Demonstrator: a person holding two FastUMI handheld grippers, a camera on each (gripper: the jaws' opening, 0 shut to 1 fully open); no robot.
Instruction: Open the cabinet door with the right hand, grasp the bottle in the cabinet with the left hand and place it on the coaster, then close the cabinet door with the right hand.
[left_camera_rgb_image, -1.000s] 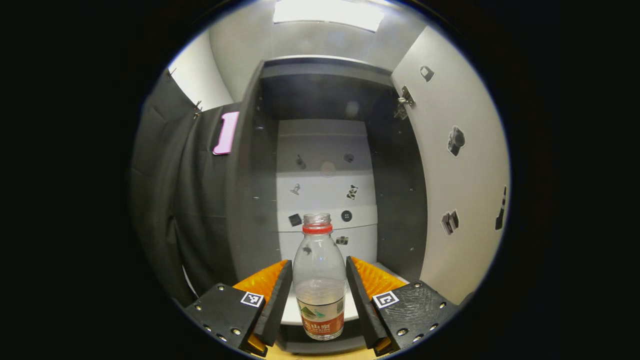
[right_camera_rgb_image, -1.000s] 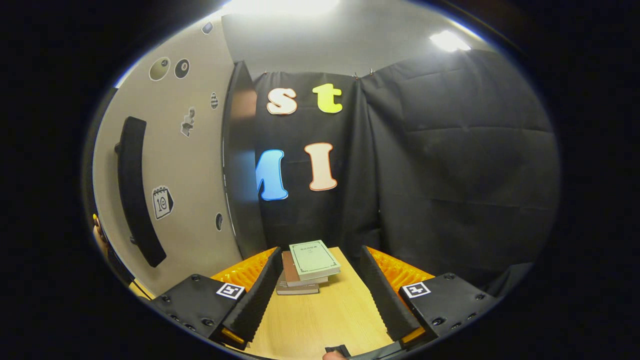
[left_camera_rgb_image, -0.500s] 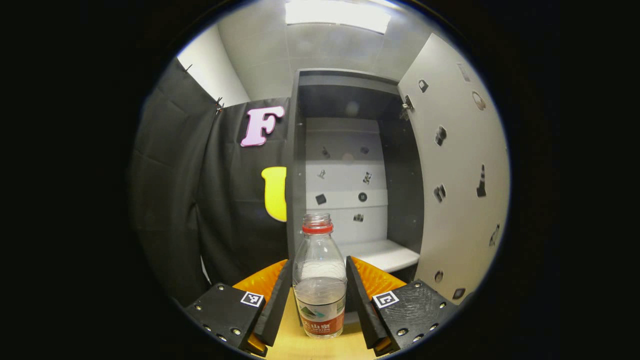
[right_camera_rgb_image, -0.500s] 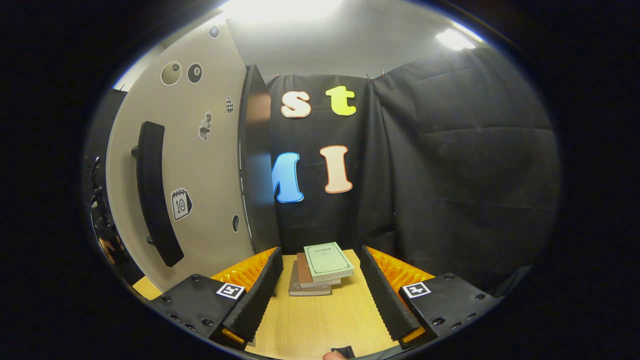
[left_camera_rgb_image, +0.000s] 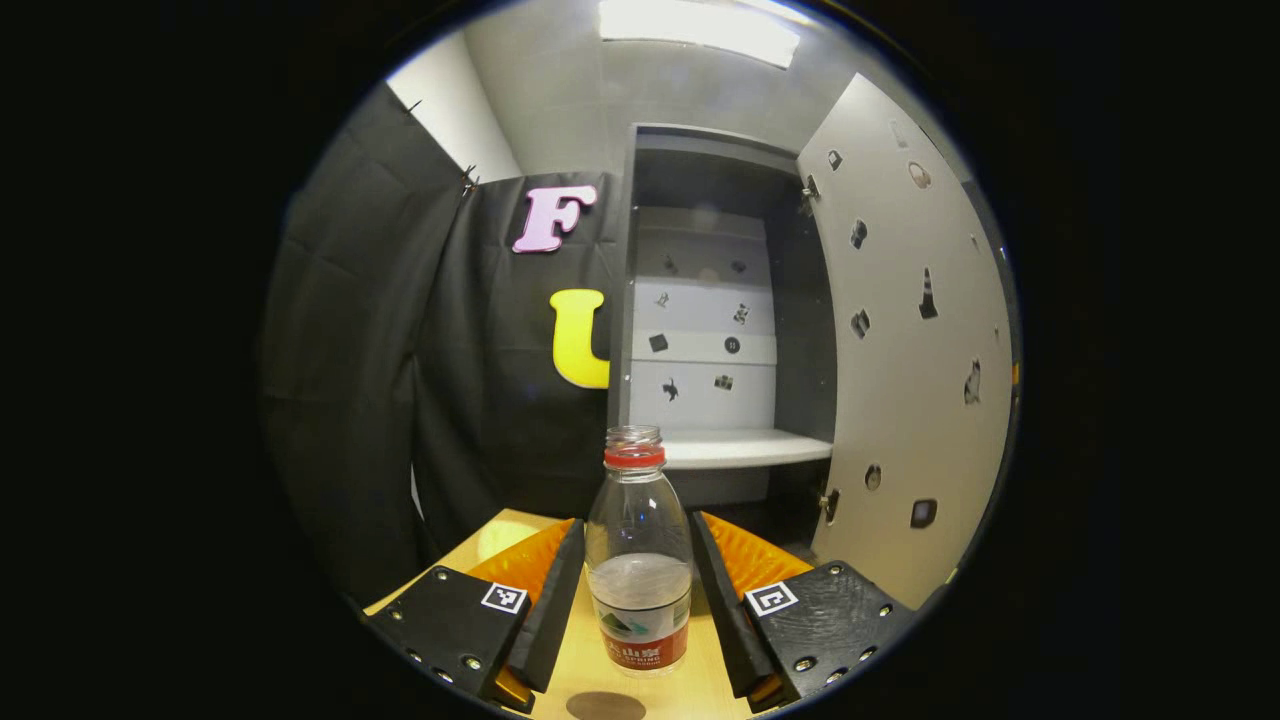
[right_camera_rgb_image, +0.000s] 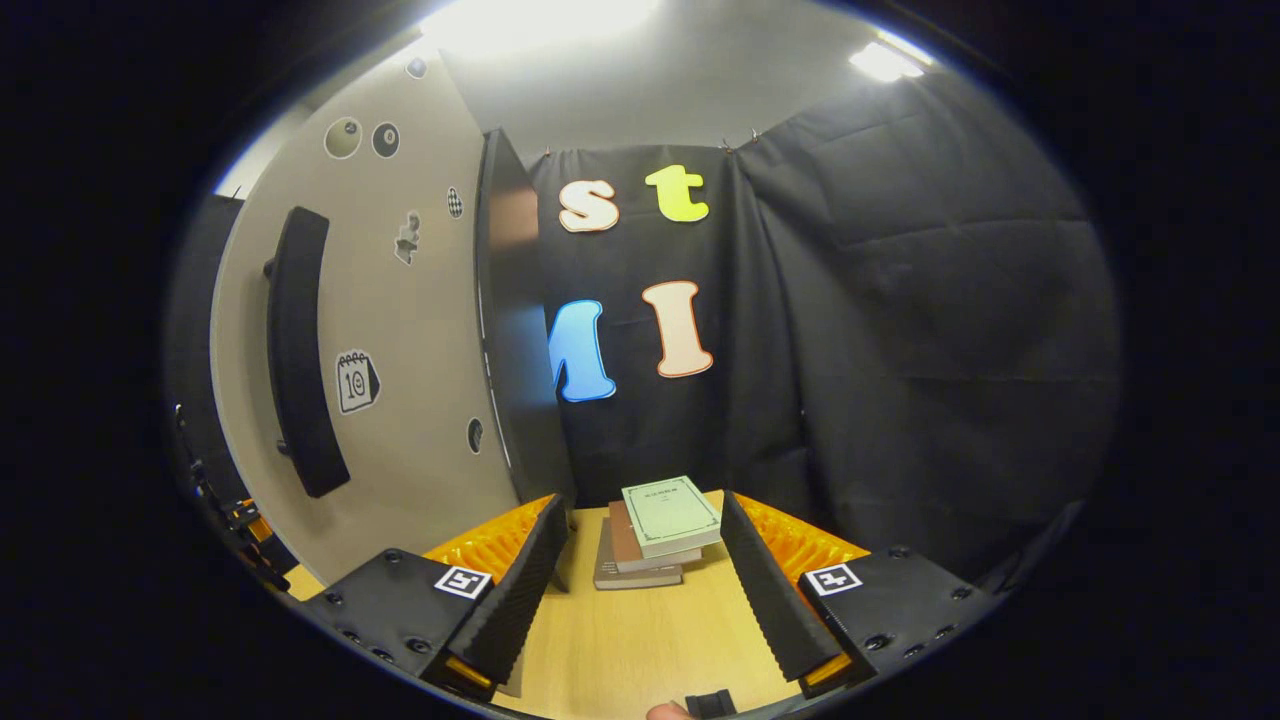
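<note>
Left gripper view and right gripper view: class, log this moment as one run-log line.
left gripper: shut on clear plastic bottle | white cabinet door: open | right gripper: open | phase: carrying

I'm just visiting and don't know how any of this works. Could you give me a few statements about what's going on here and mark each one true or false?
1. The left claw grips a bottle between its fingers. True.
2. The bottle has a screw cap on. False: its mouth is open, with just a red ring round the neck.
3. The cabinet door is shut. False: it is swung open, showing a bare shelf inside.
4. The right claw holds nothing. True: its fingers are spread above the table.
5. A stack of books lies on the table. True.
</note>
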